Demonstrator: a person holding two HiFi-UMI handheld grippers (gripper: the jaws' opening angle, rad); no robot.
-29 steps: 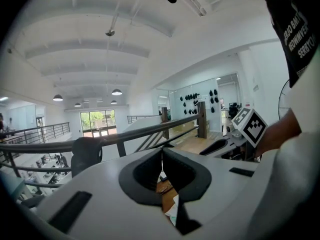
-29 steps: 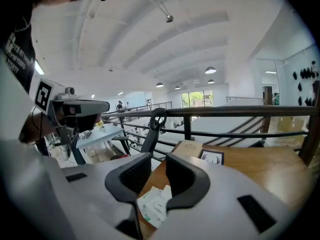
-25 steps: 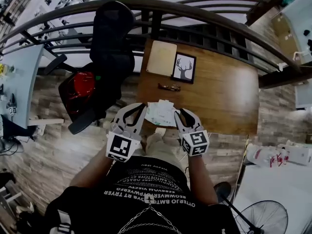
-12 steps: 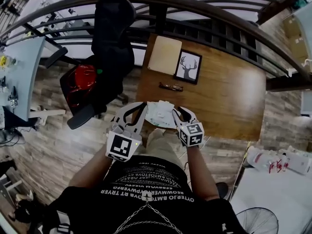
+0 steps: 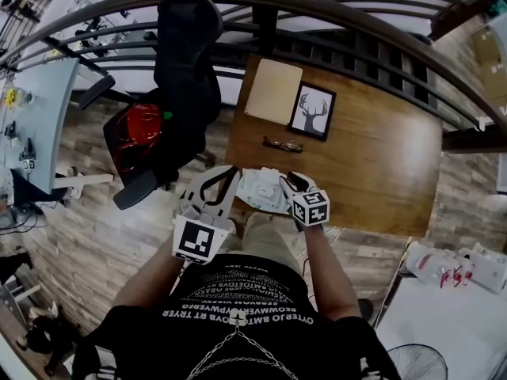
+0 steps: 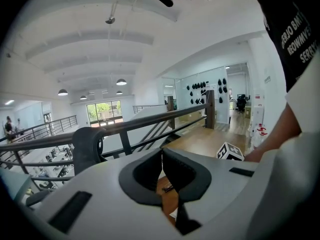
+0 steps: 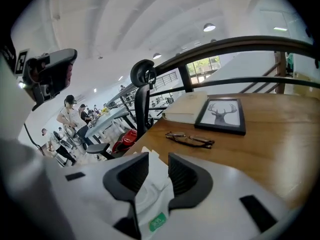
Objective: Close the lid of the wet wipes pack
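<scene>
Opening just now, the right gripper's [image 5: 287,188] jaws straddle the wet wipes pack [image 5: 265,190]; the left gripper [image 5: 232,184] pinches its left edge.

Random stuff around: brown wooden surface [image 5: 372,172] with a black-framed deer picture [image 5: 312,112], a cream hardcover book [image 5: 272,91] beside it, dark-rimmed glasses [image 5: 283,144], plus a black office chair [image 5: 186,70] by the dark metal railing [image 5: 356,22].

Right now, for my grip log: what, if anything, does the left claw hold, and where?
The wet wipes pack, seemingly pinched by its thin edge.
</scene>
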